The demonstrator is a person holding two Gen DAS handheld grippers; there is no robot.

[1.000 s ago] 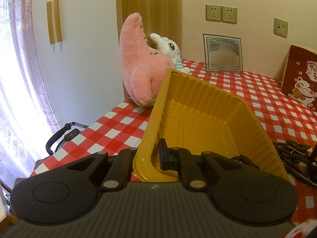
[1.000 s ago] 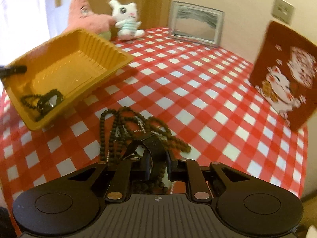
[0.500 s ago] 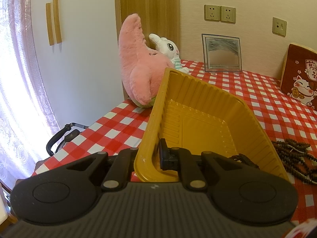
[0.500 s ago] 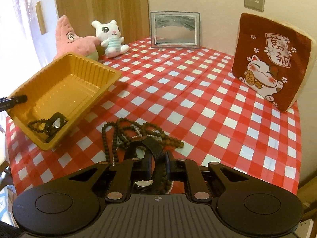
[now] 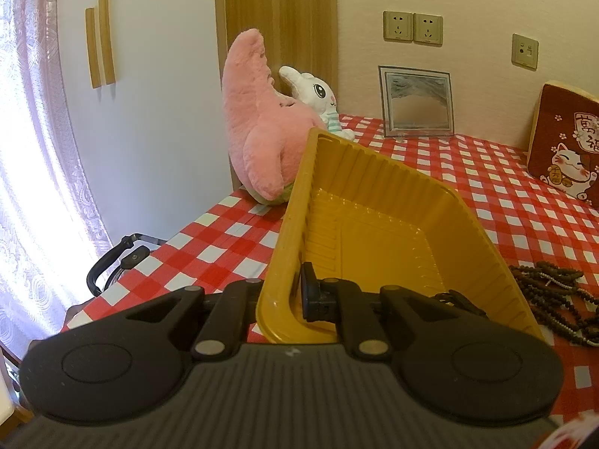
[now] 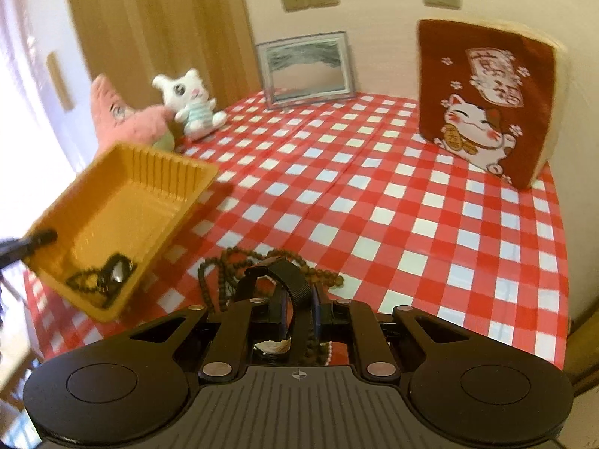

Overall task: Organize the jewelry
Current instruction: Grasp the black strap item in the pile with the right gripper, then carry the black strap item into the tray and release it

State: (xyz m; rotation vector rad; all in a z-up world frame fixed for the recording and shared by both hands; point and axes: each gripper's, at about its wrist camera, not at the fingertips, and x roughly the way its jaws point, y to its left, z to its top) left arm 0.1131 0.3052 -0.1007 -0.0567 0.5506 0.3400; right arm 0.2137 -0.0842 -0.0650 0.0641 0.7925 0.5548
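We hold the yellow tray (image 5: 378, 232) tilted off the desk (image 6: 374, 202), the left hand-held gripper (image 5: 290, 295) pinching its near rim. The right hand-held gripper (image 6: 299, 308) is clamped on a black watch strap (image 6: 288, 280), with beaded strands caught in the same pinch, as far as the blurred right wrist view lets us judge.

To do this step well: carry the strap clear above the bead necklaces (image 6: 262, 262) just beside the tray, keep the tray steady, and release only once over its floor, next to the dark beads and watch (image 6: 105, 277) already lying in its low corner.

Materials: tray is thin, glossy plastic with ribbed walls, likely flexible; strap looks woven and springy, arching upward; beads are small, round, dark brown, limp strands prone to snagging. Desk cover is smooth red-white check.
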